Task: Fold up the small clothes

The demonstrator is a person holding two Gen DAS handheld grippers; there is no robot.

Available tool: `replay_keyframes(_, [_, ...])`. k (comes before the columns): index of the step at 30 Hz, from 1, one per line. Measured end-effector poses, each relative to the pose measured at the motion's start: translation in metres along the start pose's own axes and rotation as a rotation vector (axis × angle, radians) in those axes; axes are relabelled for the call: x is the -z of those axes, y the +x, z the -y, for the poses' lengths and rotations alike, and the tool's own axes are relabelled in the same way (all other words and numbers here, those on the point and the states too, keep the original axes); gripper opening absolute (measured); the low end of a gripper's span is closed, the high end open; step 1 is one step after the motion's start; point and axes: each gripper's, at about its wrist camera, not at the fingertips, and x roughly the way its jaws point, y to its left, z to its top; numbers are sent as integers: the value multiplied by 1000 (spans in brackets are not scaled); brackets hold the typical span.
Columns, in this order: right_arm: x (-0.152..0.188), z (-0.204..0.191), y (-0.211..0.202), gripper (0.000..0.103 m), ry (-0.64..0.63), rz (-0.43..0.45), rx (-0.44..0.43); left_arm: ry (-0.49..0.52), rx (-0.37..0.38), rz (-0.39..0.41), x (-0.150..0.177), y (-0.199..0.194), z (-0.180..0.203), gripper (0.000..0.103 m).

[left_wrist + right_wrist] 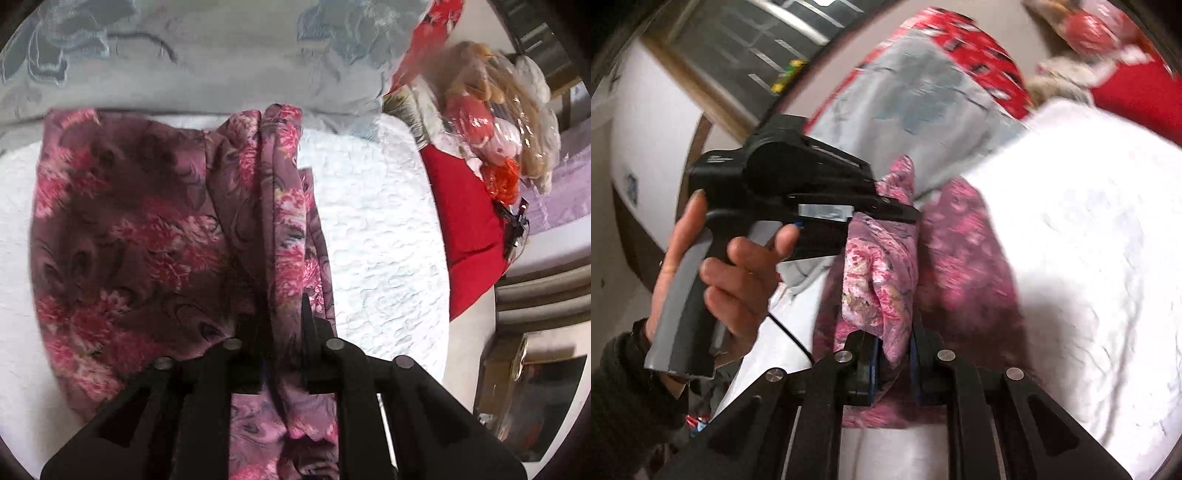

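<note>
White quilted bedding (376, 236) lies beneath both grippers: left gripper (284, 325) and right gripper (892, 354) each clamp the floral garment (129, 229); bunched cloth ahead may slip free.

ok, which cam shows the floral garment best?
Left wrist: the floral garment lies spread over the white bedcover, one edge bunched in the left gripper. Right wrist shows only a bunched fold at the right gripper, blurred.

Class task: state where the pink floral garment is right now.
The pink floral garment lies partly spread on the white quilted bedspread, below the grey floral quilt, with gathered edges clamped in both grippers.
</note>
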Motion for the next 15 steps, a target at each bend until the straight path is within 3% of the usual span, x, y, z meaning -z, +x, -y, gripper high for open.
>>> replay_keyframes(3, [5, 25, 11, 18, 88, -62, 18, -63, 82, -25, 2, -2, -10, 16])
replay_keyframes(6, [8, 41, 14, 24, 148, -115, 30, -108, 163, 40, 3, -31, -32, 21])
replay_keyframes(7, [6, 41, 10, 25, 139, -125, 32, -111, 180, 78, 6, -44, -43, 32])
replay_keyframes(8, [3, 39, 3, 28, 119, -121, 38, -114, 178, 116, 9, -56, -54, 47])
replay_keyframes(9, [-3, 36, -8, 31, 89, -93, 47, -119, 153, 157, 15, -68, -68, 51])
replay_keyframes(10, [-8, 32, -18, 34, 67, -55, 48, -122, 128, 193, 20, -76, -81, 53])
replay_keyframes(12, [-27, 27, -37, 55, 33, 50, 43, -135, 65, 222, 34, -86, -110, 53])
replay_keyframes(13, [-39, 26, -41, 57, 24, 89, 41, -146, 57, 231, 39, -86, -118, 53])
replay_keyframes(15, [-63, 21, -27, 57, 6, 80, 19, -180, 46, 243, 53, -83, -137, 53])
